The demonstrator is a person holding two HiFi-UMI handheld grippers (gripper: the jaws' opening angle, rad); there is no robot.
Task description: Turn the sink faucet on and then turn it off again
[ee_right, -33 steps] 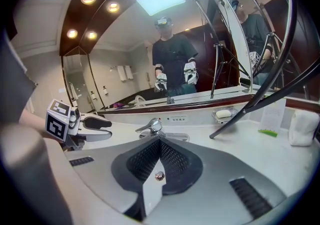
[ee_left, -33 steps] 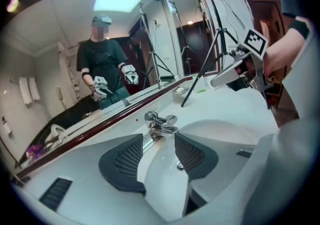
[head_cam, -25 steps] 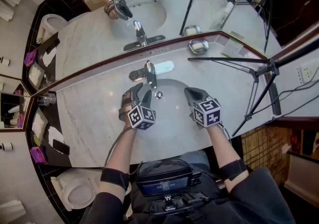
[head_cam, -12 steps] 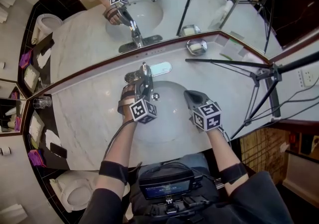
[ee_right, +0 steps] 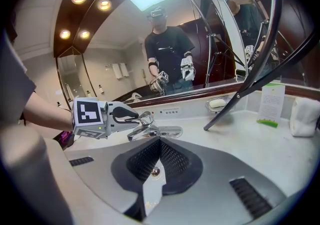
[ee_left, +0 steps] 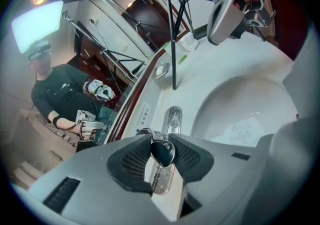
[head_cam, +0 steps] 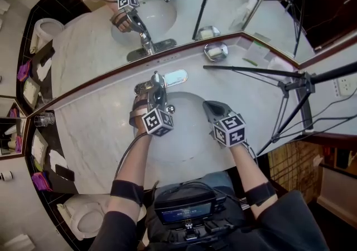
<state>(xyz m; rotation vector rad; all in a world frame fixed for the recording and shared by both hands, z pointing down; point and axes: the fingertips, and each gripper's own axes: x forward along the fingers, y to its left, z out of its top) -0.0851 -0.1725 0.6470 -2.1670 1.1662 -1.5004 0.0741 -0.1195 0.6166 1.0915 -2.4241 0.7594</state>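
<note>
The chrome faucet (head_cam: 158, 83) stands behind the white basin (head_cam: 184, 133) in the head view. My left gripper (head_cam: 152, 99) reaches over it; its jaws have just been closing, and the lever's dark rounded tip (ee_left: 162, 153) sits between the pads, touched on both sides. The right gripper view shows the left gripper (ee_right: 125, 114) on top of the faucet (ee_right: 152, 130). My right gripper (head_cam: 206, 106) hovers over the basin's right side, shut and holding nothing, and it points toward the drain (ee_right: 155, 171). No water is seen running.
A soap dish (head_cam: 216, 52) sits on the marble counter (head_cam: 100, 127) at the back right. A black tripod (head_cam: 290, 82) stands to the right, one leg across the counter. A glass (head_cam: 42, 119) stands at the left edge. A mirror backs the counter.
My left gripper moved forward and down onto the faucet, and its jaws closed around the lever. The right gripper stayed where it was.
</note>
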